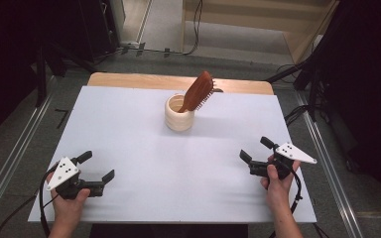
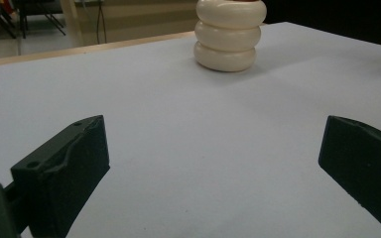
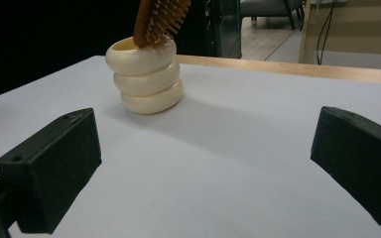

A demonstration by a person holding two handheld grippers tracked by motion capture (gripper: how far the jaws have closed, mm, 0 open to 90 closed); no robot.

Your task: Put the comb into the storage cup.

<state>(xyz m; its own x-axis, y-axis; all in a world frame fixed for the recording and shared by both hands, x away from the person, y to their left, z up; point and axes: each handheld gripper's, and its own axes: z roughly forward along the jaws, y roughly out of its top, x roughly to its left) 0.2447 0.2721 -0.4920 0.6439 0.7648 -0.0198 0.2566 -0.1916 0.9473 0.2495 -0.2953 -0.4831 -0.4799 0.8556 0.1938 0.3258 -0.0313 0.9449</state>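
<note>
A: How is the left hand-held gripper (image 1: 98, 166) seen to be set?

B: Its jaws are spread wide and nothing is held between them. It is gripped by the person's left hand (image 1: 69, 198) near the front left corner of the worktop (image 1: 129, 129). In the left gripper view, bare white surface is seen between the two black jaws.

A: And the right hand-held gripper (image 1: 256, 149)?

B: It is likewise opened wide and left empty. It is held by the right hand (image 1: 278, 179) near the front right edge of the worktop, with its jaws turned toward the middle. A grey three-cornered plate is carried on top of each gripper, and a cable is trailed from each toward the front edge.

A: Where are the things placed?

B: A cream holder (image 1: 179, 113), shaped like three stacked rings, is stood upright toward the far middle of the worktop, well apart from both grippers. A brown wooden hairbrush (image 1: 197, 91) is stood in it, handle down, and is leaned to the right over the rim, with its bristles turned to the right. In the right gripper view the holder (image 3: 145, 82) is seen ahead and to the left, with the bristled head of the hairbrush (image 3: 159, 20) rising from its mouth. In the left gripper view the holder (image 2: 229, 35) is seen far ahead, above the gap between the jaws.

A: What lies beyond?

B: A strip of bare wood is left uncovered along the far edge of the worktop, and a grey floor with cables is seen behind it.
</note>
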